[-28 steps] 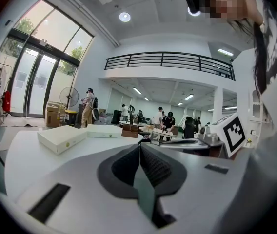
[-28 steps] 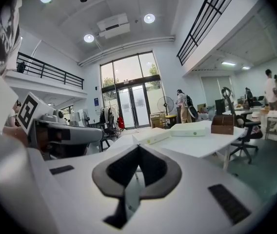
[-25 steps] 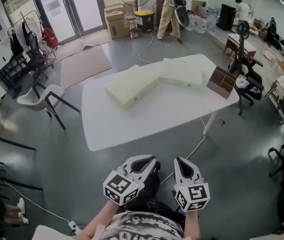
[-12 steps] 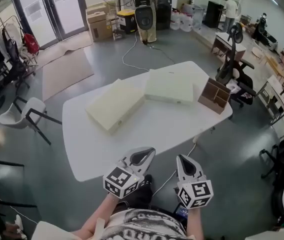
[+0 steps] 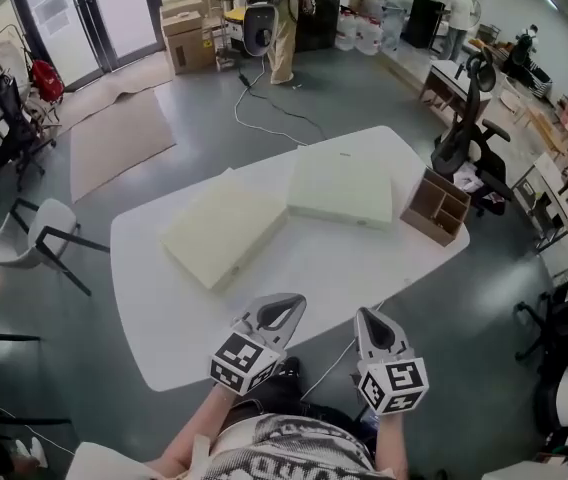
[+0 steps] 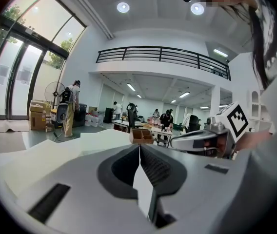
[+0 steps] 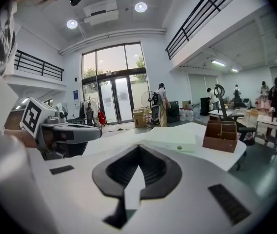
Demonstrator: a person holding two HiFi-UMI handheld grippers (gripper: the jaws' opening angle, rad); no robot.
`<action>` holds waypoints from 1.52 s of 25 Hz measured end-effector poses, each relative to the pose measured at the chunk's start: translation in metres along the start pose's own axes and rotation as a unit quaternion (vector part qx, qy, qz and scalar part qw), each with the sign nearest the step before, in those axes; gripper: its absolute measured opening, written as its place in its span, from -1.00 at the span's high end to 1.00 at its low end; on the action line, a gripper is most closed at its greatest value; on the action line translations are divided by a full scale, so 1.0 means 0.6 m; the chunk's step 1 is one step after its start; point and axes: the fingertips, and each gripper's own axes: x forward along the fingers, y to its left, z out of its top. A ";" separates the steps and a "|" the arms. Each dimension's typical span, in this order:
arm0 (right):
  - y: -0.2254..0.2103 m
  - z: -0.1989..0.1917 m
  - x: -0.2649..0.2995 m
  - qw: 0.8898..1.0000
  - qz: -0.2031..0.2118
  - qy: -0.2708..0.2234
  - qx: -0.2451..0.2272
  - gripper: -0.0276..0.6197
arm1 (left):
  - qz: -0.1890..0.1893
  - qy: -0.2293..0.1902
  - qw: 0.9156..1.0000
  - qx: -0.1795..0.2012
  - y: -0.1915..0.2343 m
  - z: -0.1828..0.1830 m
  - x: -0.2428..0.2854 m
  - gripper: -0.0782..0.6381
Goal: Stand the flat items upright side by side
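Note:
Two flat cream boxes lie on the white table (image 5: 364, 268): one box (image 5: 224, 226) at the left, the other box (image 5: 342, 185) to its right, their corners almost meeting. At the table's right end stands a brown wooden organiser (image 5: 438, 206). My left gripper (image 5: 280, 311) and my right gripper (image 5: 369, 320) hover side by side over the table's near edge, both shut and empty. In the right gripper view the right-hand box (image 7: 173, 140) and the organiser (image 7: 222, 135) lie ahead of the shut jaws. In the left gripper view the organiser (image 6: 141, 135) shows far off.
A black office chair (image 5: 471, 108) stands behind the table's right end and a white chair (image 5: 34, 236) off its left. A cable (image 5: 264, 118) runs across the grey floor behind. People stand at the back of the hall by cardboard boxes (image 5: 188, 38) and desks.
The table and its boxes have come nearer and lower in the head view. Both grippers have gone forward, from over the floor to the table's near edge, still shut.

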 end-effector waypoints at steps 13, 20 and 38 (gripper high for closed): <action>-0.024 0.008 0.044 1.000 -0.005 0.022 -0.013 0.91 | -0.003 -0.005 0.999 -0.038 0.029 -0.017 0.020 0.74; -0.026 -0.001 0.091 0.999 0.027 0.038 -0.008 0.91 | 0.016 -0.004 0.998 -0.061 0.047 -0.036 0.027 0.74; -0.214 0.045 0.268 0.993 0.095 0.063 -0.033 0.86 | 0.059 -0.003 0.989 -0.138 0.143 -0.030 0.229 0.74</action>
